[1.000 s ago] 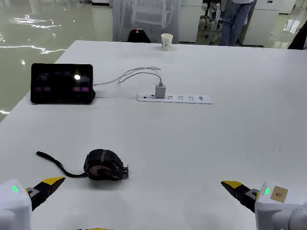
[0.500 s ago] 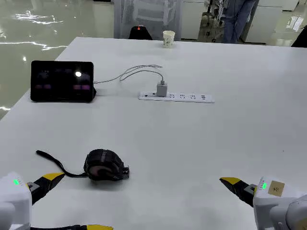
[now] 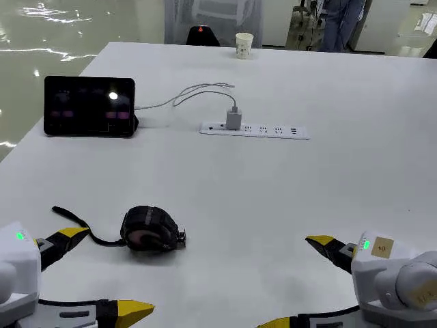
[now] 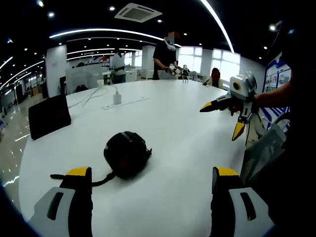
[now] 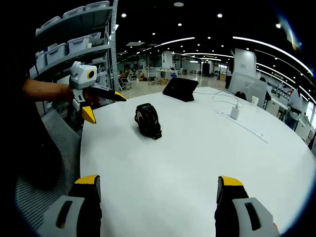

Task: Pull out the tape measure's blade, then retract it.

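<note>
Left gripper (image 4: 151, 174) and right gripper (image 5: 158, 181) hover with jaws spread wide, holding nothing; the tape measure (image 3: 149, 230) lies on the white table (image 3: 273, 191) between them, nearer the left; farther off stand a tablet (image 3: 89, 106), power strip (image 3: 254, 130) and cup (image 3: 244, 44); glossy floor (image 3: 41, 34) beyond.

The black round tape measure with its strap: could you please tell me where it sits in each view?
Head view: black round tape measure at lower left.
Left gripper view: tape measure near centre.
Right gripper view: tape measure above centre, slightly left.
Shared landmark: the black flat tablet.
</note>
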Demonstrator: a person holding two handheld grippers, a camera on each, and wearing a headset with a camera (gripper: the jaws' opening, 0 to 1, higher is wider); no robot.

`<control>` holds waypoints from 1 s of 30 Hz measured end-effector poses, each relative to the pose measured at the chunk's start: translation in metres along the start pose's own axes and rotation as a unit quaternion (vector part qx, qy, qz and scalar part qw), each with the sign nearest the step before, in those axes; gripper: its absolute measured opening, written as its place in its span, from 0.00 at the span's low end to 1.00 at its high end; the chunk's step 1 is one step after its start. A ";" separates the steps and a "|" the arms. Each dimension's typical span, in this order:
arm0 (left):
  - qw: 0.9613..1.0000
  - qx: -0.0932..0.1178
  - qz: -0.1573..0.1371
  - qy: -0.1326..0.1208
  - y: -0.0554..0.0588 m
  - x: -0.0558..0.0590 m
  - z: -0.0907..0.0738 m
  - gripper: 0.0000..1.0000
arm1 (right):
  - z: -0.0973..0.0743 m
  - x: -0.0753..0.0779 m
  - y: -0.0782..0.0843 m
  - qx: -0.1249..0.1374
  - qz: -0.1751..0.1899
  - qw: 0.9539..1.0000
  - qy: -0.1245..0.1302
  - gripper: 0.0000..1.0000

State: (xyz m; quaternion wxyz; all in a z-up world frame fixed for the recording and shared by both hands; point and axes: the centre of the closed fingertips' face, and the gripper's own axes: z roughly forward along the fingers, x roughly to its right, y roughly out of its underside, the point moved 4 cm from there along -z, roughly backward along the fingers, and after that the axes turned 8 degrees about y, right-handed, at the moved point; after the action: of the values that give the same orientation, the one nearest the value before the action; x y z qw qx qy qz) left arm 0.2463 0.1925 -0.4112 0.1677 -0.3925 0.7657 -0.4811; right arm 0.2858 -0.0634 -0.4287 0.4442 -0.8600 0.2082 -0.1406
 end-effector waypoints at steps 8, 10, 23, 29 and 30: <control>1.000 -0.006 0.008 0.005 -0.003 -0.009 0.004 0.99 | 0.011 0.006 -0.002 -0.006 -0.009 1.000 -0.012 0.98; 1.000 -0.008 0.010 0.007 -0.004 -0.011 0.006 0.99 | 0.013 0.007 -0.003 -0.007 -0.011 1.000 -0.015 0.98; 0.999 -0.023 0.024 0.020 -0.005 -0.023 0.011 0.99 | 0.031 0.012 -0.007 -0.014 -0.027 0.999 -0.039 0.96; 0.999 -0.031 0.031 0.028 -0.006 -0.028 0.014 0.97 | 0.038 0.013 -0.008 -0.016 -0.033 0.998 -0.052 0.93; 0.999 -0.033 0.033 0.028 -0.006 -0.029 0.015 0.97 | 0.040 0.013 -0.009 -0.017 -0.034 0.998 -0.055 0.93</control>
State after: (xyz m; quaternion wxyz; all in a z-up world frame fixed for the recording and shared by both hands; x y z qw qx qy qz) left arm 0.2767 0.2041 -0.4163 0.1489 -0.3584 0.7981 -0.4609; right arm 0.3161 -0.0369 -0.4433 0.4356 -0.8803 0.1565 -0.1042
